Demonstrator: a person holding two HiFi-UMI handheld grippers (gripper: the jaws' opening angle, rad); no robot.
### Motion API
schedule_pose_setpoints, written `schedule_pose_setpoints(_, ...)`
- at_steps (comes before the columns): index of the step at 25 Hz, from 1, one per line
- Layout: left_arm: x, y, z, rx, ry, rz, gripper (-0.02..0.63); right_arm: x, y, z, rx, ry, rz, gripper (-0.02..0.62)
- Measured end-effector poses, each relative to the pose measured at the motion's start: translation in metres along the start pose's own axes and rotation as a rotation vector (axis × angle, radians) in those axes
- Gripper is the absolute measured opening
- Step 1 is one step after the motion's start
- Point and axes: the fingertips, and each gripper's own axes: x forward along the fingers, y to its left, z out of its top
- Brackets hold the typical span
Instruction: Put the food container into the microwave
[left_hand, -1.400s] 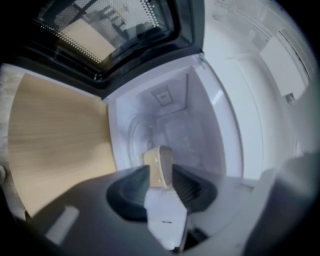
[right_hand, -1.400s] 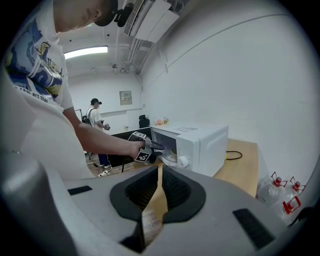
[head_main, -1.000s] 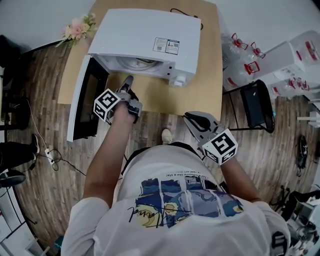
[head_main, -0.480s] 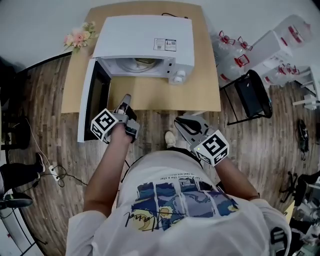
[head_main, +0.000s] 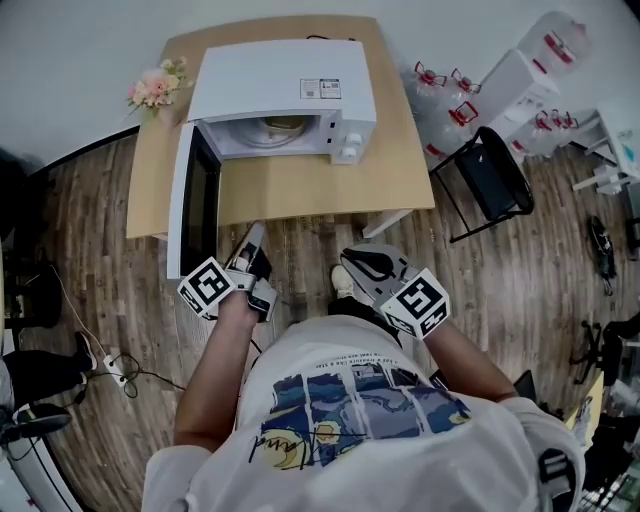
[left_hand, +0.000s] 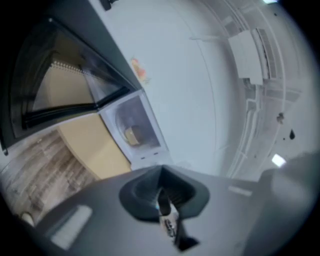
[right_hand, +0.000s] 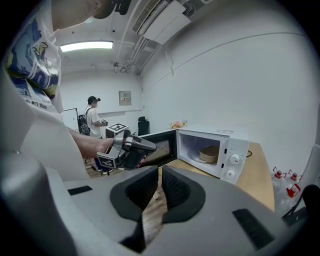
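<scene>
Inside the microwave (head_main: 285, 75) on the tabletop (head_main: 320, 190) sits the food container (head_main: 283, 125); our left gripper (head_main: 254, 242) and right gripper (head_main: 352, 262) hang closed, empty. We judge the open door (head_main: 195, 205) could catch a careless swing.

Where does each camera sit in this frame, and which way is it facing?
Head view: on the person's head, looking steeply down at the table and open microwave; shows shirt, forearms, left gripper, right gripper.
Left gripper view: on the left gripper, tilted, facing the microwave and wall; shows only its closed jaws.
Right gripper view: on the right gripper, facing the microwave front; shows its jaws, left gripper, shirt.
Shared: all three show the food container inside the microwave.
</scene>
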Motion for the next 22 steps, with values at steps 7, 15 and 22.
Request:
schedule_pose_setpoints(7, -0.055, -0.025, -0.032, 0.217, 0.113, -0.048, 0.006, -0.006, 0.045, -0.014, 0.033, 0.007, -0.003, 0.023)
schedule_pose_setpoints(15, -0.095, -0.048, -0.066, 0.553, 0.211, -0.065, 0.006, -0.009, 0.081, -0.021, 0.029, 0.022, 0.022, 0.021)
schedule_pose_setpoints(22, -0.111, -0.068, -0.081, 0.714, 0.252, -0.090, 0.006, -0.015, 0.094, -0.015, 0.010, 0.013, 0.019, 0.017)
